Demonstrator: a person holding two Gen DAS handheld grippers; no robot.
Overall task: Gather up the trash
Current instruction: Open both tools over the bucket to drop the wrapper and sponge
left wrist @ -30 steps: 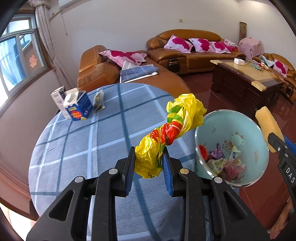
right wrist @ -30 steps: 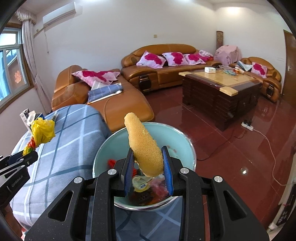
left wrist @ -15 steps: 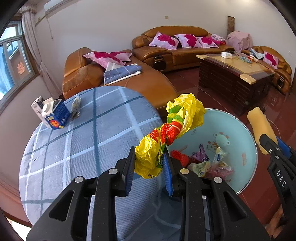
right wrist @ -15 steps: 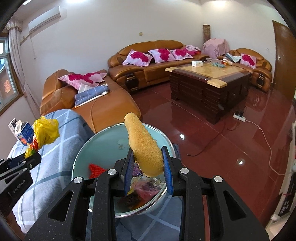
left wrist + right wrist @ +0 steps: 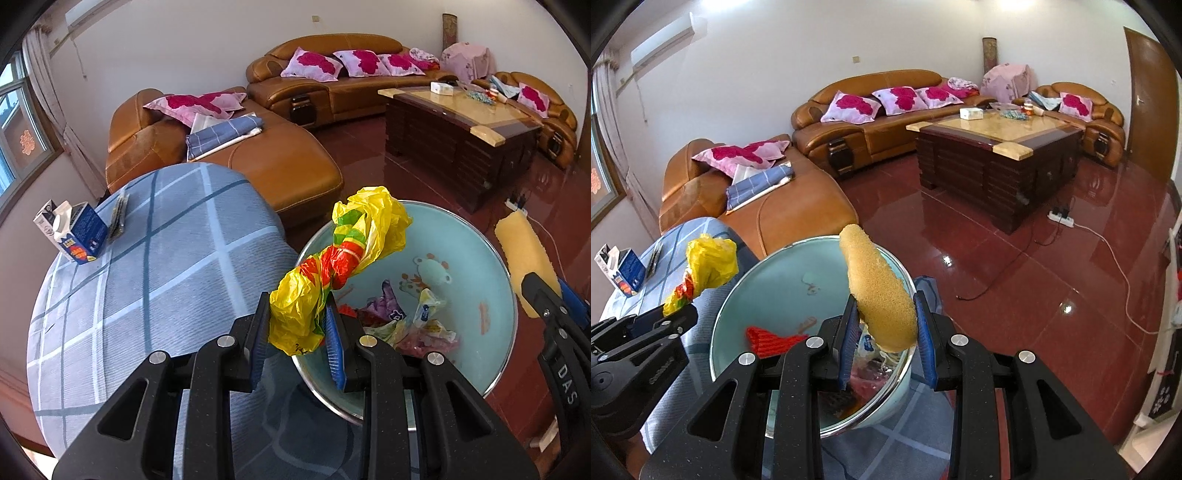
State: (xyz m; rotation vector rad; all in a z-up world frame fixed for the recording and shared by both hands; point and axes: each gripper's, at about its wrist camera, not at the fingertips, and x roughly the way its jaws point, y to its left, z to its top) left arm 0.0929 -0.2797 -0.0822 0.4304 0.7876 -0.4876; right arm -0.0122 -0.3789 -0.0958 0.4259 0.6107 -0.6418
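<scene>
Left wrist view: left claw (image 5: 297,332) clamped on crumpled yellow wrapper (image 5: 343,258) above teal trash bowl (image 5: 491,354). Right claw (image 5: 886,332) clamped on tan sponge (image 5: 877,284) over bowl rim.

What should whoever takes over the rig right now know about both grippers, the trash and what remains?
Left gripper: shut on the yellow plastic bag, over the near rim of the teal basin.
Right gripper: shut on the tan sponge, above the basin.
Done: wrappers already lie in the basin.
Left: drop both items in, then fetch the blue carton and the flat packet on the checked table.
</scene>
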